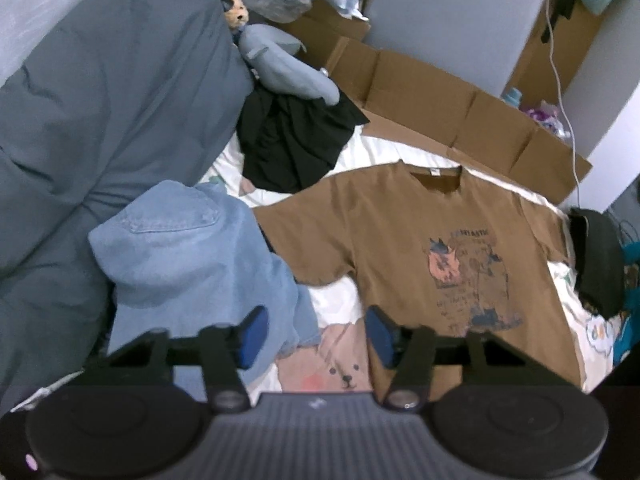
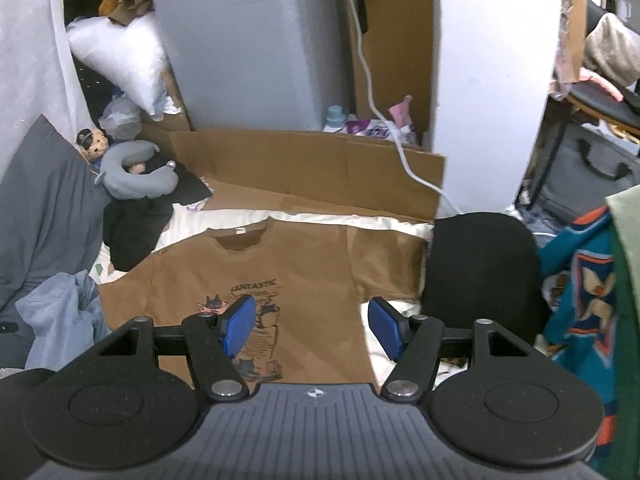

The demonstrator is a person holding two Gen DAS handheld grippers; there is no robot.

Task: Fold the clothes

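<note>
A brown T-shirt (image 1: 404,236) with a printed cat graphic lies spread flat, front up, on a white printed bedsheet (image 1: 344,300), collar toward the far side. My left gripper (image 1: 316,338) hangs open above the shirt's lower left hem and the sheet, holding nothing. In the right wrist view the same brown T-shirt (image 2: 308,264) fills the middle. Over its lower right edge my right gripper (image 2: 312,328) is open and empty.
Light blue jeans (image 1: 192,256) are heaped left of the shirt, a black garment (image 1: 292,140) behind them, and a grey duvet (image 1: 100,112) beyond. Flattened cardboard (image 2: 308,168) lines the far side. A folded black garment (image 2: 480,268) and teal patterned fabric (image 2: 580,288) lie at the right.
</note>
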